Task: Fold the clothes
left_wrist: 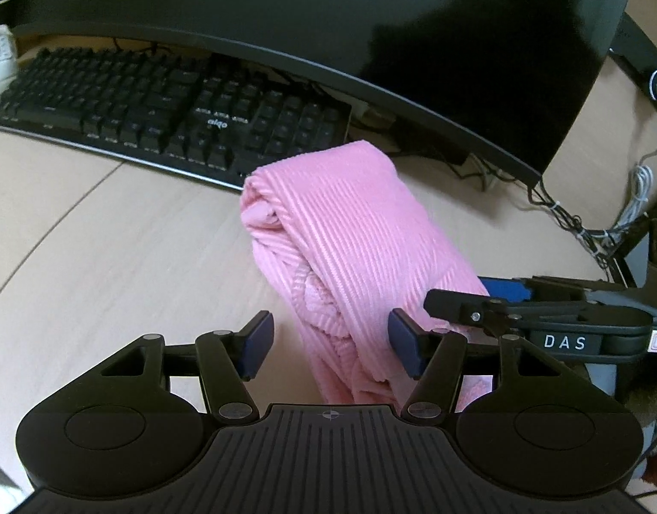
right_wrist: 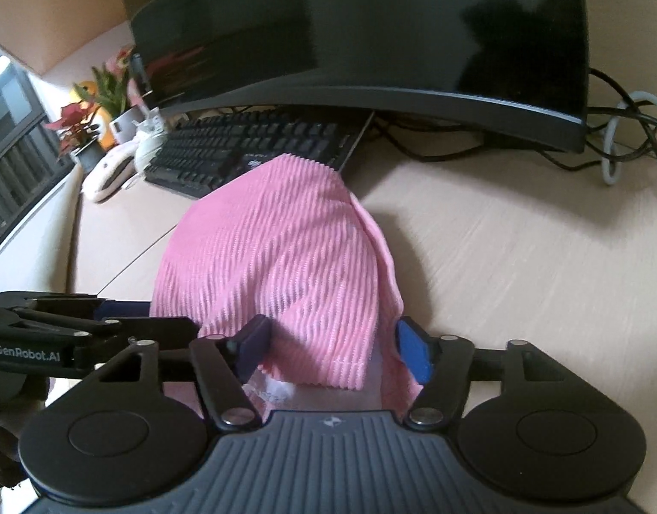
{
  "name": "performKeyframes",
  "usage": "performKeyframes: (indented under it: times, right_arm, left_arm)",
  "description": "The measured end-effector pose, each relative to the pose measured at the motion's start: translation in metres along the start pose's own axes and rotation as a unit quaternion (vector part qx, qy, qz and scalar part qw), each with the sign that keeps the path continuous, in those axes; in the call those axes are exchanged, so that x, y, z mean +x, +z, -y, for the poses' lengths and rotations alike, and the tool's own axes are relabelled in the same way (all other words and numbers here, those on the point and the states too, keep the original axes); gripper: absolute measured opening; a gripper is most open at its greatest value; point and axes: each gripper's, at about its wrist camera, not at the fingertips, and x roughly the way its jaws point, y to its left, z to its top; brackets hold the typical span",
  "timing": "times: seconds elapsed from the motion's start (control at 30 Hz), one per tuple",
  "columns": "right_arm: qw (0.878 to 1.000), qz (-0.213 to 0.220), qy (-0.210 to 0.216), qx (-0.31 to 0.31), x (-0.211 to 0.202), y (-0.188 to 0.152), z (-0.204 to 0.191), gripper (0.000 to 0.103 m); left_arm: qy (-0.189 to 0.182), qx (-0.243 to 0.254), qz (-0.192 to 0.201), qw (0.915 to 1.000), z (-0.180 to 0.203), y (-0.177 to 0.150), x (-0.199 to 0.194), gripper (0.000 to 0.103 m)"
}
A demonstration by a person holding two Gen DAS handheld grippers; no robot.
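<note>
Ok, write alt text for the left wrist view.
A pink ribbed garment, folded into a thick bundle, lies on a pale wooden desk between the open left gripper fingers. Behind it sit a black keyboard and dark monitor.

The left black plastic two-finger gripper (left_wrist: 330,345) is seen at the bottom of the left wrist frame, built from angular linkage arms pinned with round silver screws. Dark blue rectangular pads (left_wrist: 256,345) are fitted to its fingertips. A ribbed dark grey housing with a small crosshair mark fills the lower centre, flanked by two rounded black discs.

The right black plastic two-finger gripper (right_wrist: 332,349) is shown with the same linkage, silver screws and ribbed housing; its right pad (right_wrist: 414,355) is a brighter blue. White lettering "DAS" is printed on its side at the right edge of the left wrist frame, and "GenRobot.AI" on the left gripper's side at the left edge of the right wrist frame.
</note>
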Motion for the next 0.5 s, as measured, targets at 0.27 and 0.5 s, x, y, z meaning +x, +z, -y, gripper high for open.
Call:
performKeyframes:
  times: [0.27, 0.5]
  right_arm:
    - [0.997, 0.036, -0.065, -0.036, -0.036, -0.019, -0.026, 0.076]
    - [0.983, 0.065, -0.102, -0.138, -0.04, -0.022, -0.076, 0.077]
  left_arm:
    - [-0.055, 0.005, 0.001, 0.9985, -0.019, 0.007, -0.006, 0.066]
    - [-0.138, 0.044, 0.076, 0.9865, -0.013, 0.048, -0.041, 0.066]
